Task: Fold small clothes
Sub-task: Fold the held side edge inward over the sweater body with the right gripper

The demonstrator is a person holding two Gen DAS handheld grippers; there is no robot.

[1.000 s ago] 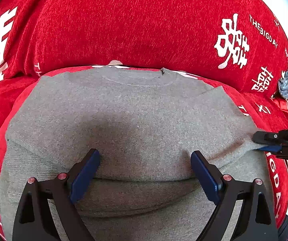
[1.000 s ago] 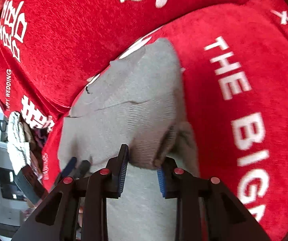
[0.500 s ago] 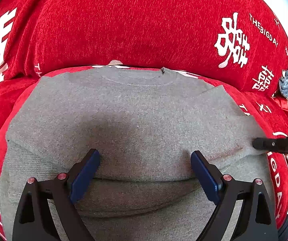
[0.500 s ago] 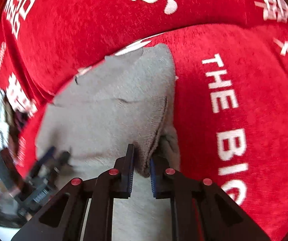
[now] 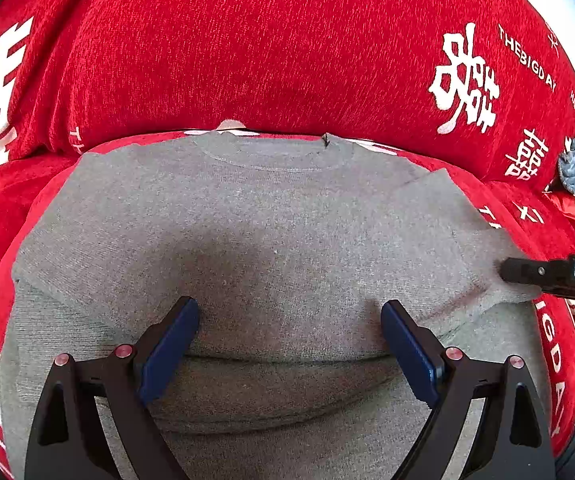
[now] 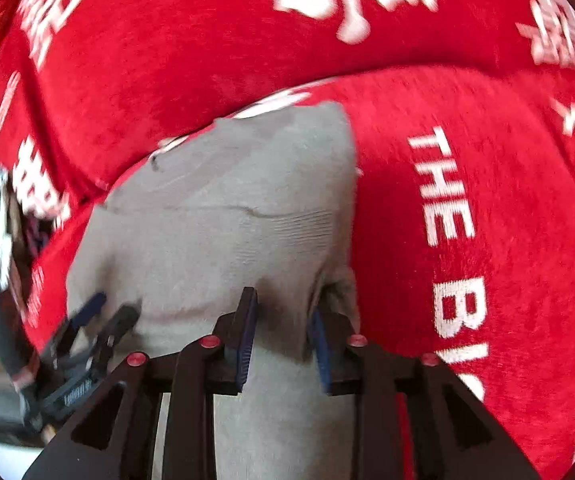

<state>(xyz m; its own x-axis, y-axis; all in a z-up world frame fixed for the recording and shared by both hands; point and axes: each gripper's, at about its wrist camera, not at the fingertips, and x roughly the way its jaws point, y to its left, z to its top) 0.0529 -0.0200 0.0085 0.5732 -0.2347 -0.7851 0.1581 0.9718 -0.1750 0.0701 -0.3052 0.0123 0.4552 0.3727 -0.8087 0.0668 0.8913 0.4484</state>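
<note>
Left wrist view first: we see our left gripper spread wide with nothing in it, resting low over the grey sweater, which lies flat on the red blanket with its neck at the far side, maybe to keep the middle still while the sleeve is folded in. Right wrist view next: our right gripper is opening, the sleeve edge lies loose between its blue pads, so we think it is letting the sleeve go.
</note>
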